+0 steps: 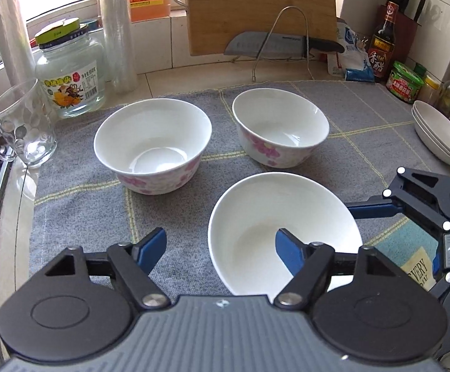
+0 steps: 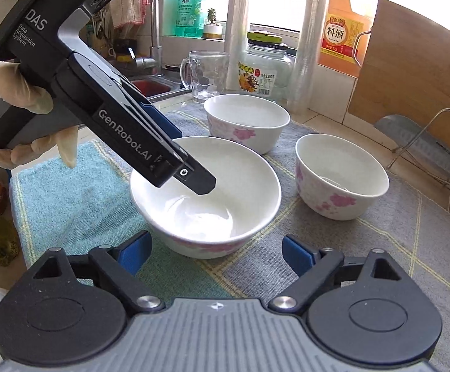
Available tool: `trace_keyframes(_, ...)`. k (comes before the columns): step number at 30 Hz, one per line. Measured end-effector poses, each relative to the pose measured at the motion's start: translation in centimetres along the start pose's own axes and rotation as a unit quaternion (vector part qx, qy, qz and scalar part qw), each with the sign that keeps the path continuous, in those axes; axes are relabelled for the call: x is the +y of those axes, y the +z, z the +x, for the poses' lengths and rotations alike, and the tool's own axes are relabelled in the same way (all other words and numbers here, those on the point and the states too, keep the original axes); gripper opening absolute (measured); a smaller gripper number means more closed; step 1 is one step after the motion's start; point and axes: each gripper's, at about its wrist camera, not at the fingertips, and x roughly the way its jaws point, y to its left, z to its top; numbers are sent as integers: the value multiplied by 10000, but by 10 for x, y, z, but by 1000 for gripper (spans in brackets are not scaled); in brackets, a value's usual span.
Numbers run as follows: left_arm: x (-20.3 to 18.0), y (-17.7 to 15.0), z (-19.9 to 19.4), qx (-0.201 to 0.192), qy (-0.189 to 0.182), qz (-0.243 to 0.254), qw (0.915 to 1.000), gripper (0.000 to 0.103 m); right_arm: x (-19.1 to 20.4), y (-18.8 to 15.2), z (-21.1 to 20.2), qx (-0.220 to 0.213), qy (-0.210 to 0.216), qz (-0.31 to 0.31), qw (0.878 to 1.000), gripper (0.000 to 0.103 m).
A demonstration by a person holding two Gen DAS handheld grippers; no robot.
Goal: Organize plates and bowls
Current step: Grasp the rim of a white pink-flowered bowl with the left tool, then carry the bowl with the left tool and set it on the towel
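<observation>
White glazed porcelain is what matters here, all of it on a grey checked cloth [image 1: 79,204]. Going left to right in the left wrist view: a glass mug [image 1: 20,127] at the left edge, a flower-printed bowl [image 1: 152,145] left of centre, a second flower-printed bowl [image 1: 280,130] right of it, a wide shallow bowl [image 1: 283,232] low in the middle, and stacked plates [image 1: 441,133] at the far right edge, partly cut off. The left gripper [image 1: 221,249] hangs with its jaws spread wide, one finger over the shallow bowl's hollow, gripping nothing. The right gripper [image 2: 215,251] is equally wide apart and empty, just short of that bowl's near wall. I'd judge these pieces stiff, slick and chippable, moderately heavy; pinching the rim wall looks safest. How many plates are stacked is hard to tell, and the bowl's near edge is hidden behind the tool body.
</observation>
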Motion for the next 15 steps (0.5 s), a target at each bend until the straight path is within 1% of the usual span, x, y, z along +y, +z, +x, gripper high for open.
trace_keyframes(1, 0, 0, 1, 15, -47, -10, 10000, 73, 1, 1, 0, 2, 41, -6, 10000, 87)
trace_keyframes(3, -1, 1, 1, 16, -154, -5, 9999, 68, 2, 1, 0, -21, 73, -21, 10000, 86)
trace_keyframes(7, -2, 3, 3, 40, -334, -25, 9994, 62, 3, 1, -2, -41, 127, -37, 9999, 80)
trace_keyframes(10, -4, 3, 4, 83, -437, -1, 9990, 60, 1, 2, -2, -35, 136, -15, 9999, 79)
trace_keyframes(12, -4, 4, 6, 118, -528, -13, 9985, 56, 2, 1, -2, -32, 128, -21, 9999, 79)
trace_keyframes(15, -6, 4, 6, 128, -495, 24, 9987, 56, 3, 2, -1, -22, 102, -11, 9999, 79)
